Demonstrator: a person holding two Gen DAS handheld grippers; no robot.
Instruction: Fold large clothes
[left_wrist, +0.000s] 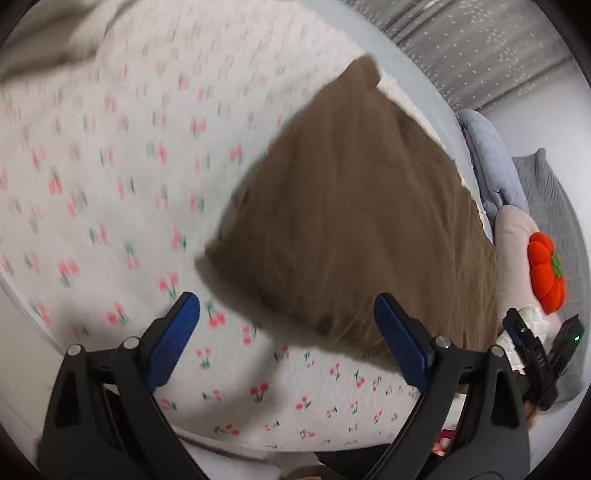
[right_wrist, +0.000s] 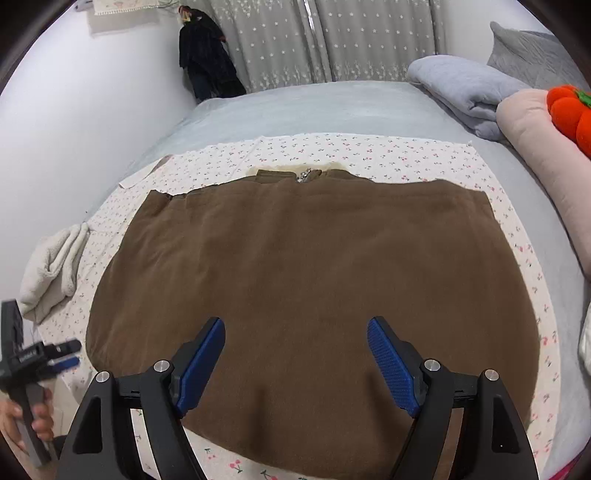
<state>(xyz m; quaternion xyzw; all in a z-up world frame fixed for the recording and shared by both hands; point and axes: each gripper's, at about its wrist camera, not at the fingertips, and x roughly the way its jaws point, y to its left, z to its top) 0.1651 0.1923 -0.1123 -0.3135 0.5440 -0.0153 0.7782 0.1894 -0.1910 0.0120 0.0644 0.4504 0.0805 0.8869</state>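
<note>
Hovering spread-jawed (both empty) over brown garment (right_wrist: 303, 280), left gripper (left_wrist: 286, 343) and right gripper (right_wrist: 295, 365), likely preparing a fold.

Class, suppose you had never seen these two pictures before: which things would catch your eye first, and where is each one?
First, the big brown garment lying flat in the middle of the cherry-print sheet on the bed. Next, the bright orange pumpkin toy on the pink pillow at the right edge. The open right gripper hovers over the garment's near end.
</note>
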